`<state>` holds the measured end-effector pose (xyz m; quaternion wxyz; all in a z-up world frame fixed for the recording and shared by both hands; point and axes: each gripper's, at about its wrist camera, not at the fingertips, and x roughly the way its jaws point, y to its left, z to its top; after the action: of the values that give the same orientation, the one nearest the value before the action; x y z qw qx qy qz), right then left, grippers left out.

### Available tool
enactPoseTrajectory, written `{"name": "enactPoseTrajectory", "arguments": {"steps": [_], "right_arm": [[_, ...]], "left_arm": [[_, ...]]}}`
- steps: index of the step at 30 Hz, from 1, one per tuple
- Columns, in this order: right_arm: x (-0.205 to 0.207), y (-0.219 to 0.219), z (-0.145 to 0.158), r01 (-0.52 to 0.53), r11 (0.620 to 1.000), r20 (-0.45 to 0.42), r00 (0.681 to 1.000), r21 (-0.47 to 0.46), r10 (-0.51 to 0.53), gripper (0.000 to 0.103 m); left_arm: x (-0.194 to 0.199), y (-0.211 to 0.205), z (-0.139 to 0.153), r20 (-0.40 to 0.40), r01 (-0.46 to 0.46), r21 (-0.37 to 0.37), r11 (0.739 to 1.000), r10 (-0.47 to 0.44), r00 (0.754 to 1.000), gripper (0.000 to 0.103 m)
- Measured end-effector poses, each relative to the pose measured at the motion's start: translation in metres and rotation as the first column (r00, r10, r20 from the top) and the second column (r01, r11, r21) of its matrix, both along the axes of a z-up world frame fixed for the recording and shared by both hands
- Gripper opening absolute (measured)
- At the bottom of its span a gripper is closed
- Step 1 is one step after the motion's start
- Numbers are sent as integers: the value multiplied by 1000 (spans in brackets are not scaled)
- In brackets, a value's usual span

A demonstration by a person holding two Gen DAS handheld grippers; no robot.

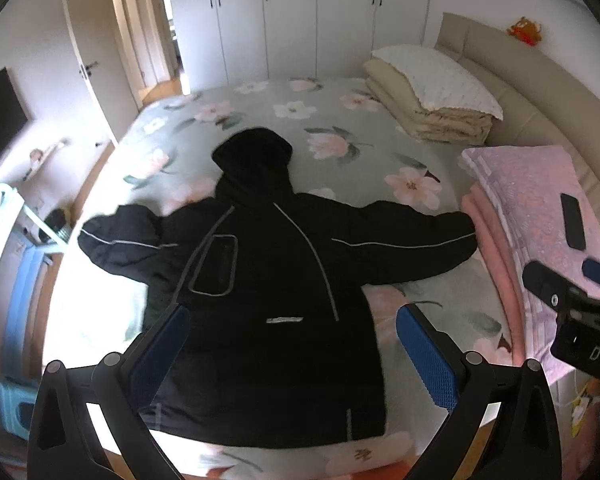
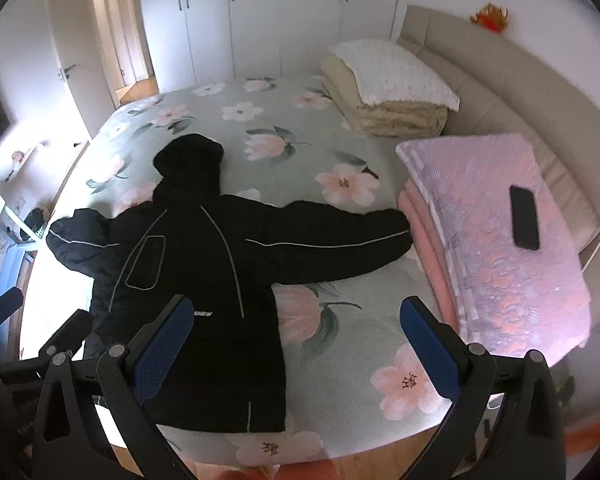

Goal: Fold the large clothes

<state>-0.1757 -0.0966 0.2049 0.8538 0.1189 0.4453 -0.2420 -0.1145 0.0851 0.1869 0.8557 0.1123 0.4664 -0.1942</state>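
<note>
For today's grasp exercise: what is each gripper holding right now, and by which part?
Nothing. Both the left gripper and right gripper have open jaws above the jacket, which lies spread on the bed.

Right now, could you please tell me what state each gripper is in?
Left gripper: open, holding nothing, above the black jacket.
Right gripper: open, holding nothing.

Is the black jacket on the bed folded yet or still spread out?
Spread out. The black jacket lies flat on the bed, both sleeves stretched sideways, hood extended above; neither open gripper touches it.
</note>
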Motion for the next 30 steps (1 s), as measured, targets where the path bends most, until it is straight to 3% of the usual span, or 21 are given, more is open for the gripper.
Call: {"name": "enactPoseTrajectory", "arguments": {"steps": [7, 11, 14, 22, 26, 30], "right_arm": [[5, -118, -89, 113, 990, -54, 993, 79, -109, 103], [8, -196, -158, 223, 969, -66, 974, 109, -217, 103], [21, -244, -213, 285, 940, -49, 958, 188, -281, 103], [67, -349, -330, 444, 863, -27, 892, 243, -451, 101], [83, -391, -384, 538, 798, -31, 833, 271, -552, 95], [89, -417, -418, 591, 730, -23, 782, 344, -623, 88]], "left_arm": [[37, -65, -70, -80, 5, 10, 1000, -4, 997, 103], [64, -99, -128, -113, 2, 35, 999, 2, 994, 103], [84, -116, -164, -121, -6, 26, 1000, 9, 993, 103], [136, -166, -254, -75, 4, 4, 1000, -4, 997, 103], [159, -193, -291, -71, 24, 0, 1000, -24, 997, 103], [176, -223, -320, -108, 71, -13, 997, -72, 992, 103]]}}
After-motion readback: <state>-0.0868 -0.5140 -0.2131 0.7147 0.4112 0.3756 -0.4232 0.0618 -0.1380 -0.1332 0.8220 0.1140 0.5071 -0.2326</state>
